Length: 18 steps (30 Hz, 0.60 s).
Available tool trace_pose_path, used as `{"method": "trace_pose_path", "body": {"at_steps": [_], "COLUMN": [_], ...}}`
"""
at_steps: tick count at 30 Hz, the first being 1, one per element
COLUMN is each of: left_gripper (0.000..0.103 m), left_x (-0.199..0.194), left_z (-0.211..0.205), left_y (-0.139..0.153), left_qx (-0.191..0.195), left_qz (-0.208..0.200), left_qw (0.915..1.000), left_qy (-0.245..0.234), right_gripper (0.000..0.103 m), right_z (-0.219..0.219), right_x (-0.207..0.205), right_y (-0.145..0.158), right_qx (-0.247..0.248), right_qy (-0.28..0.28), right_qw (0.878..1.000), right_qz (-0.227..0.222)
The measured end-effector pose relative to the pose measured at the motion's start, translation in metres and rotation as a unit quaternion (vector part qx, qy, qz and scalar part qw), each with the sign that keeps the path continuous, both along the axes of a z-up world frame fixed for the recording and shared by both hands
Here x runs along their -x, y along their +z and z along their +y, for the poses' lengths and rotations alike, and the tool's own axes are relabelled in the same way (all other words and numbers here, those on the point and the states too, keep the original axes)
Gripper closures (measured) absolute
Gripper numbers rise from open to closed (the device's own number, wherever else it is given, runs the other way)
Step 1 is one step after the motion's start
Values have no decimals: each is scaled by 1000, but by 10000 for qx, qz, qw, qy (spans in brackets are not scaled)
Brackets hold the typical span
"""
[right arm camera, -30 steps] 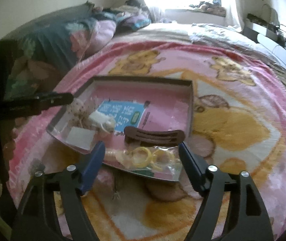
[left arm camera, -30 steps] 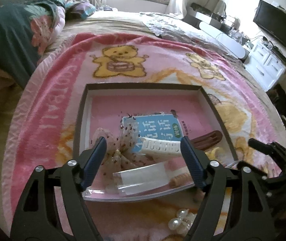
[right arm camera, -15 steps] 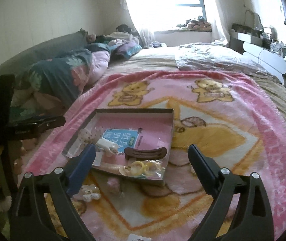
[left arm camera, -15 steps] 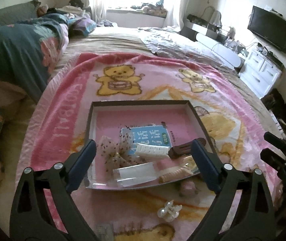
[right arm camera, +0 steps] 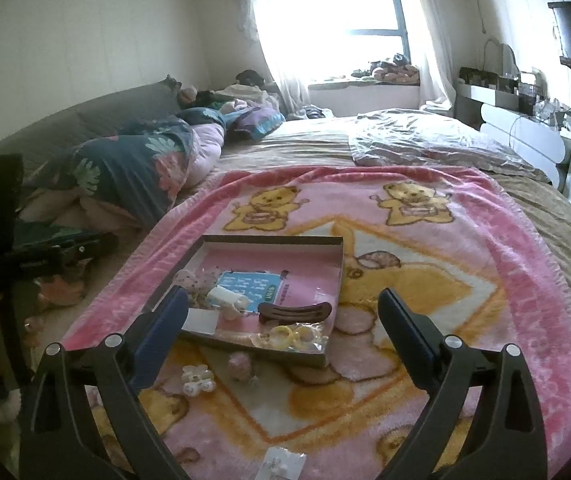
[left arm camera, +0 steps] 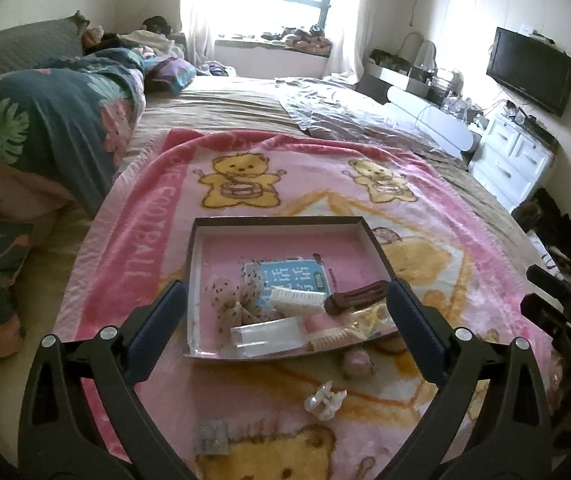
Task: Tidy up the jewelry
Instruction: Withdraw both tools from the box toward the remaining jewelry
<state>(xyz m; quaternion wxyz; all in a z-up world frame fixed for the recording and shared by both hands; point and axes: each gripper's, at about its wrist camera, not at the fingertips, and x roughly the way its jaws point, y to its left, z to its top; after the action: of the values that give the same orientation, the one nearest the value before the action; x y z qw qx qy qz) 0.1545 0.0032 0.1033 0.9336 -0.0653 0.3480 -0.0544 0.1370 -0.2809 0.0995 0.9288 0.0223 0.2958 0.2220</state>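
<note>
A wide bed fills the room, and a pink blanket printed with yellow bears is spread across its near end. On the blanket lies a shallow cardboard tray with a pink floor, holding most of the jewelry and hair pieces. Inside it, a blue printed card lies flat near the middle, a spotted fabric bow sits at its left, and a clear flat packet lies along the near edge. A brown hair clip rests toward the tray's right side, a white comb-like clip lies beside it, and a packet of yellow rings sits in the near right corner.

Outside the tray, on the blanket just in front of it, lie a small pink piece, a white pearly clip and a small carded item.

The left tool and right tool both hover above the blanket in front of the tray, jaws spread wide after just opening, holding nothing.
</note>
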Motion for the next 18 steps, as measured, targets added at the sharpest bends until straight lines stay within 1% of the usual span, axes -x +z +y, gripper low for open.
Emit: {"method": "trace_pose_path", "body": {"at_steps": [8,18], "left_gripper": [10,10], "left_x": [24,55], "left_z": [1,6], "left_y": [-2,-12], "left_qx": [-23,-43], "left_qz": [-26,12], "left_qw": [10000,9999], "left_qy": [21,138], "right_gripper": [7,7], "right_z": [-2,-3], "right_x": [20,44], "right_y": [1,-10], "right_qx": [48,99], "right_qy": [22,79], "right_qw": [10000,9999], "right_qz": [-29,33]}}
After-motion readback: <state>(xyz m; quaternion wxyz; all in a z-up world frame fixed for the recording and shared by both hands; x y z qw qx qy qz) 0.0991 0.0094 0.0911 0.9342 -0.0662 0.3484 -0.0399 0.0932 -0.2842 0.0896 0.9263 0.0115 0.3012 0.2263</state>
